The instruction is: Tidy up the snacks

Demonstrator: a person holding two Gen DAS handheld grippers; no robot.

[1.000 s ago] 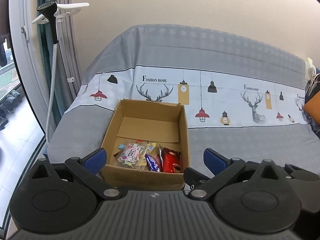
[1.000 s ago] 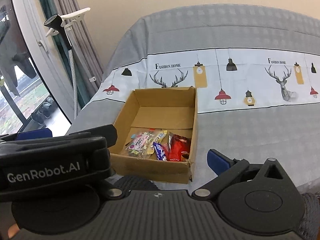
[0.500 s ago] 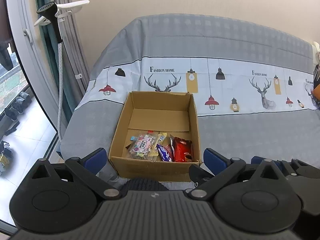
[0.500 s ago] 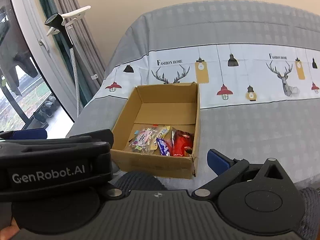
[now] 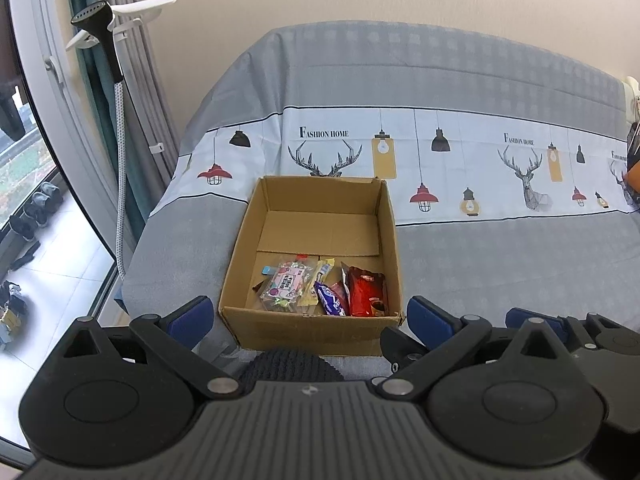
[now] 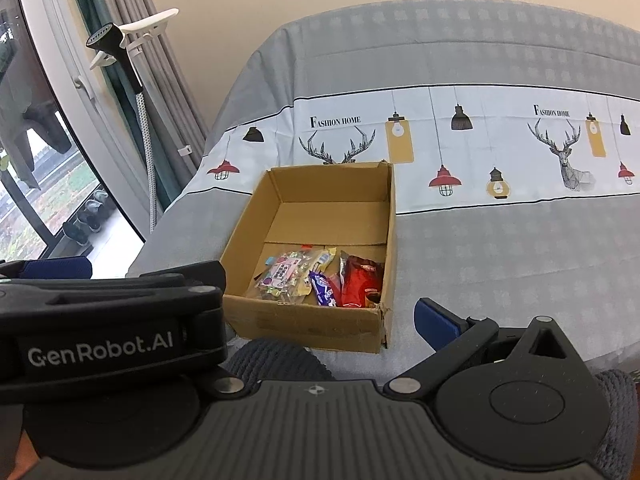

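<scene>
Grey bedding point(image 5: 500, 256) with a white band of printed deer and lamps covers the work surface; a beige wall rises behind it. Nearest the cameras, the left gripper point(image 5: 308, 318) hangs with its blue-padded fingers point(image 5: 191, 317) spread wide and nothing between them; the near wall of the box sits in the gap. The right gripper point(image 6: 248, 300) is also at the near edge; one blue pad point(image 6: 436, 322) shows at right, while the other finger is hidden behind the left gripper's body, so it reads as open and empty. A dark knitted item point(image 5: 290, 366) lies just near of the box.

An open cardboard box point(image 5: 312, 326) rests on the bedding, at its near left part; the snacks point(image 5: 320, 290) lie packed against its near wall: a clear bag of assorted sweets point(image 5: 286, 286) at left, a yellow packet point(image 5: 316, 288) and a purple wrapper point(image 5: 330, 300) in the middle, a red pouch point(image 5: 366, 290) at right, all touching; the far half of the box floor is bare.

Farther left, a garment steamer head point(image 5: 96, 20) on a hose hangs before grey curtains point(image 5: 132, 92) and a window point(image 5: 24, 152); shoes point(image 5: 36, 210) lie outside it.
</scene>
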